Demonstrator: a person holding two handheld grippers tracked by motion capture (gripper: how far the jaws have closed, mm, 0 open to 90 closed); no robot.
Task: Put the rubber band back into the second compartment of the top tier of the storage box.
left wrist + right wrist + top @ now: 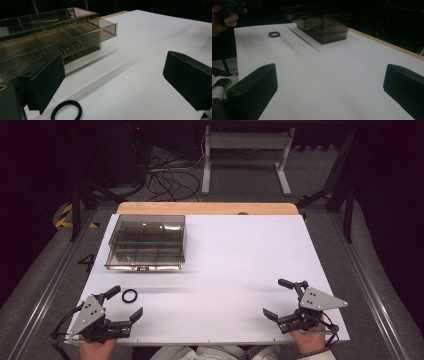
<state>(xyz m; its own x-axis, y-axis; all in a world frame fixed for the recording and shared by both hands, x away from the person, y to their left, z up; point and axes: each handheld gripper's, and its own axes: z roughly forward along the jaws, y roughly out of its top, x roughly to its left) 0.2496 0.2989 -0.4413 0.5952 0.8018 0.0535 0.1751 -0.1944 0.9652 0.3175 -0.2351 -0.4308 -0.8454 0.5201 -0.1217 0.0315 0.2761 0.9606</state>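
Near the clear drawer box point(147, 243), a black ring point(129, 295) is seen on the white table point(240, 265); left gripper point(126, 304) is held just beside the ring, jaws apart. Right gripper point(278, 298) is held well apart from the box, jaws apart, nothing gripped.

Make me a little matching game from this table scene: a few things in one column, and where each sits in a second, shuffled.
Things:
1. black ring
2. clear drawer box
3. left gripper
4. right gripper

Places:
A. far left part of the white table
B. near right corner, jaws apart
C. near left corner, jaws apart
D. flat on the table, just ahead of the left gripper

Pairs: 1-D, 2-A, 3-C, 4-B
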